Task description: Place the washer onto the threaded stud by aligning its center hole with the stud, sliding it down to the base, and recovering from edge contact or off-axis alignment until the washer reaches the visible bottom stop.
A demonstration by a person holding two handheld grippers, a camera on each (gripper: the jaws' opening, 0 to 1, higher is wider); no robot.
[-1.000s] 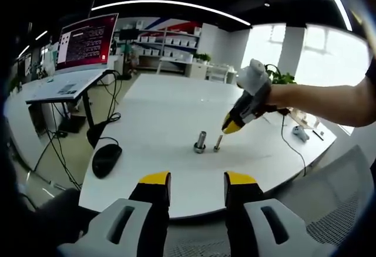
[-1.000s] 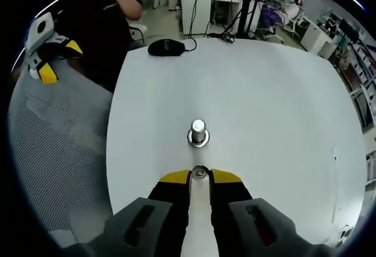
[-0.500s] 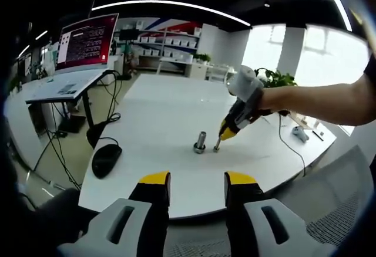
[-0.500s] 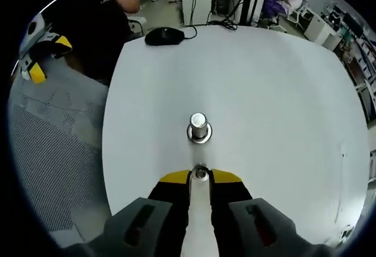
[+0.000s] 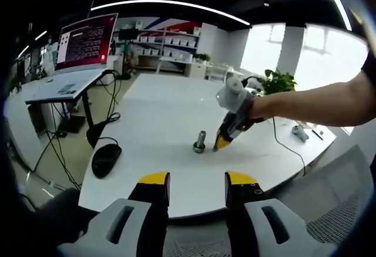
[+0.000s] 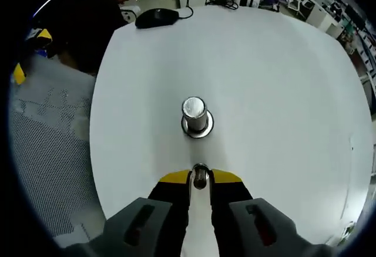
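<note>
A steel threaded stud (image 6: 195, 116) stands upright on the white table (image 6: 282, 93), with a ring-shaped base around its foot. In the left gripper view the stud (image 5: 200, 141) sits mid-table. A small metal piece (image 6: 200, 178), seemingly the washer, stands just beside it. My right gripper (image 6: 200, 181) is low over the table, its yellow-tipped jaws narrowly apart astride that piece. From the left gripper view, the right gripper (image 5: 222, 142) tilts down just right of the stud. My left gripper (image 5: 197, 181) stands open off the table's near edge, holding nothing.
A black mouse (image 5: 106, 158) lies near the table's left corner, its cable running off the edge. A grey mesh chair (image 6: 53, 134) stands along the near side. A desk with a monitor (image 5: 87, 40) is at the left. A cable and small item (image 5: 299, 132) lie at the right.
The right gripper has come down and toward the stud, reaching the small piece on the table; the stud looks larger in its view. The left gripper has stayed put.
</note>
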